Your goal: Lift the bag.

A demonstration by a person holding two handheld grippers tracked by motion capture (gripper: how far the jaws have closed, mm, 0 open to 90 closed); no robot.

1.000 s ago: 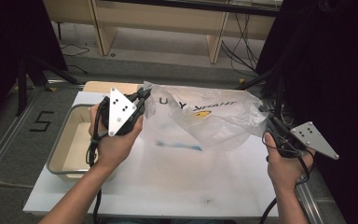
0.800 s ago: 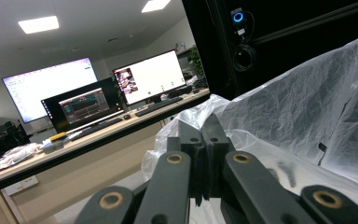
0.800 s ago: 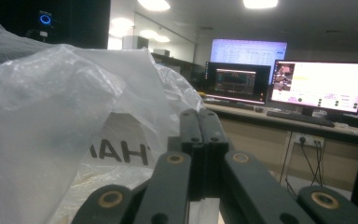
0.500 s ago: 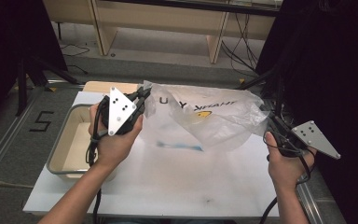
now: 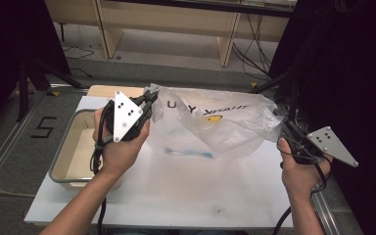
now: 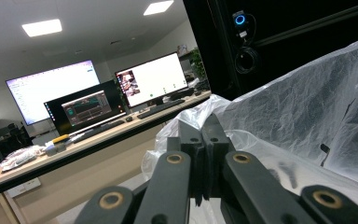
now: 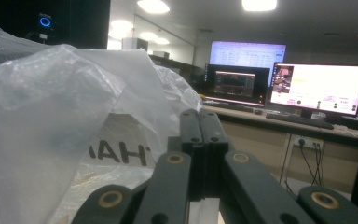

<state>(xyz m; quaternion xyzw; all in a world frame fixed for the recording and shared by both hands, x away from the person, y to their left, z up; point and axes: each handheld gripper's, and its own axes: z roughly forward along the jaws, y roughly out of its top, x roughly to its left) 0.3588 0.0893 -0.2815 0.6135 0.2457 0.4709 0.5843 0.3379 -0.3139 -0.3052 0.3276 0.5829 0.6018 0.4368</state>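
Thin translucent plastic bag with dark lettering (image 5: 215, 125) held up over the far half of the white worktop (image 5: 176, 191), stretched between the two claws. Left claw (image 5: 149, 99) clenched on the bag's left edge; in the left gripper view its jaws (image 6: 204, 135) meet with film bunched at the tips. Right claw (image 5: 280, 122) clenched on the bag's right edge; jaws (image 7: 204, 130) pressed together beside the crinkled plastic (image 7: 51, 116). Grey rectangular tray (image 5: 71, 152) sits left of the bag, at the worktop's left edge

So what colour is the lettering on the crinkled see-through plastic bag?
Black lettering with a small yellow mark, clearest in the high view.
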